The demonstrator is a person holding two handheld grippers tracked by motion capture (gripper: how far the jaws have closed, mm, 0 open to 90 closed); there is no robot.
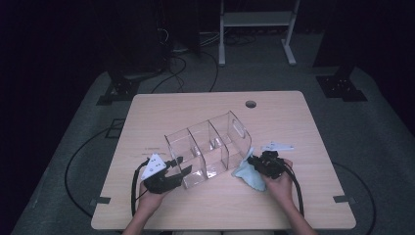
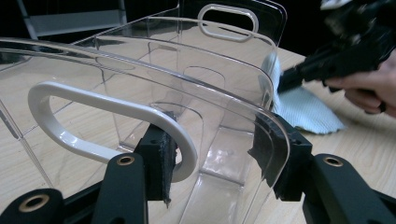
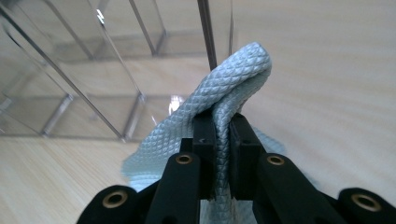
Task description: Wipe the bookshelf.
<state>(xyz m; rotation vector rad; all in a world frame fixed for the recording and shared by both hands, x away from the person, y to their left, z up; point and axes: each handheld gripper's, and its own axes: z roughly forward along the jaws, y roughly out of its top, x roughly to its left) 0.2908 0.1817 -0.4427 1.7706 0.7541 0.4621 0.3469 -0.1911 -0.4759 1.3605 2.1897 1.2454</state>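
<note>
Centrally, clear three-compartment organizer [image 1: 209, 149], compartments bare, cloth [image 1: 249, 175] beside

My forearms get chopped off by the bottom edge up top. In my right gripper [image 3: 223, 135] view the cloth's [image 3: 224, 88] tail drops behind my jaws, and the clear organizer [image 3: 93, 70] runs past the frame.

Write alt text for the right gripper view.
The right gripper is shut on a fold of pale blue cloth, which it holds against a wall of the clear plastic organizer on the light wooden table.
</note>
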